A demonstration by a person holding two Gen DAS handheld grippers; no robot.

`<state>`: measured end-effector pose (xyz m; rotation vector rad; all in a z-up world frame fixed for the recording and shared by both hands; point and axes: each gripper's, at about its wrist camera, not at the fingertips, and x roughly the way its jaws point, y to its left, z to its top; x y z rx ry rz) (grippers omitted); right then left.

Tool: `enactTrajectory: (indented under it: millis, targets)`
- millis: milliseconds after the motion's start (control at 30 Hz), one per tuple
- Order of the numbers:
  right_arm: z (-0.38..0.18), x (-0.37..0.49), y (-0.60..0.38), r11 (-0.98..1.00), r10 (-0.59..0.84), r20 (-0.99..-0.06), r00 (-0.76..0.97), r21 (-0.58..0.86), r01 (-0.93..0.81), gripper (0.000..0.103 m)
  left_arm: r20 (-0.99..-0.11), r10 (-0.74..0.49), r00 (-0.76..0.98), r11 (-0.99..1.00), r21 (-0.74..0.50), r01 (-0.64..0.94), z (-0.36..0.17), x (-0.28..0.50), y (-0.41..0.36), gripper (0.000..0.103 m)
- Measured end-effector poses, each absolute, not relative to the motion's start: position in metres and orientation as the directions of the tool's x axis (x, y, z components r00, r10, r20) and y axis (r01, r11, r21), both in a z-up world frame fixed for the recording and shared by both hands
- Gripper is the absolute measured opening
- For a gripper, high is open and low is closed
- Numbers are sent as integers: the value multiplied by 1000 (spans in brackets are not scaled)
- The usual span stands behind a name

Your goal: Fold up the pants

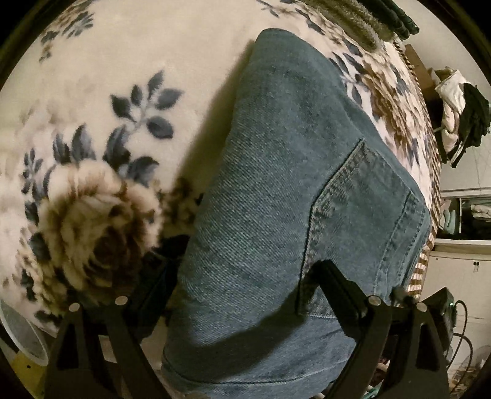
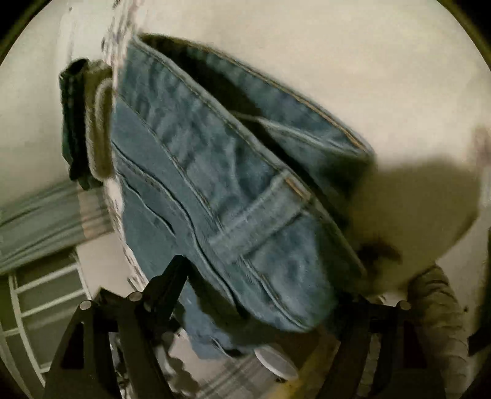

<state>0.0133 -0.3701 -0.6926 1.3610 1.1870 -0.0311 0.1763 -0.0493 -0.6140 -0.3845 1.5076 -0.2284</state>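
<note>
The blue jeans lie folded on a floral blanket, back pocket up, reaching from the far side to the near edge. My left gripper stands open and wide over the near end of the denim, one finger on either side, neither pressing the cloth. In the right wrist view, which is blurred, the jeans' waistband and a belt loop fill the middle. My right gripper is open around that folded edge; its left finger sits beside the denim, and the right finger is mostly hidden behind the cloth.
Folded clothes are stacked at the blanket's far edge, also seen as dark folded clothes. More garments hang off to the right above a white cabinet. A white wire rack and a person's sleeve lie beyond the bed's edge.
</note>
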Motion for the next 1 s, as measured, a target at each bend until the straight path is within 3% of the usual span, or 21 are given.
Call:
enactTrajectory:
  millis: [100,200,267,400,467,600,733,833,867,933,1000]
  targets:
    - [-673,17,-374,378,544,-692,475,707,597,81,-920,-388,54,916,-391,-90,-614,176,-49,93]
    - [-669,15,-371,489,527,-781,336,602,632,76,-920,-389,49,915,-392,-95,-615,174,-48,93]
    - [-665,7,-372,488,525,-787,323,590,643,47,-920,-390,49,914,-393,-102,-615,174,-47,93]
    - [-630,12,-371,577,430,-839,333,539,614,19,-924,-378,56,917,-382,-114,-611,171,-46,93]
    - [-602,19,-374,617,375,-842,388,539,573,16,-927,-371,63,921,-375,-105,-607,169,-45,93]
    - [-567,26,-380,695,273,-844,461,505,512,16,-920,-384,76,915,-390,-102,-600,171,-47,93]
    - [-605,26,-390,665,302,-880,366,470,581,16,-924,-374,74,920,-380,-96,-604,173,-51,93]
    - [-647,6,-411,513,438,-821,365,562,649,31,-926,-372,68,920,-378,-103,-608,175,-52,93]
    - [-648,-3,-417,465,456,-797,397,593,657,47,-924,-375,68,919,-381,-106,-609,175,-51,93]
    - [-645,-15,-422,428,464,-767,444,632,646,66,-923,-378,68,918,-383,-105,-610,175,-52,93]
    - [-650,-22,-419,396,511,-730,453,668,630,67,-922,-382,69,917,-387,-100,-611,175,-52,93]
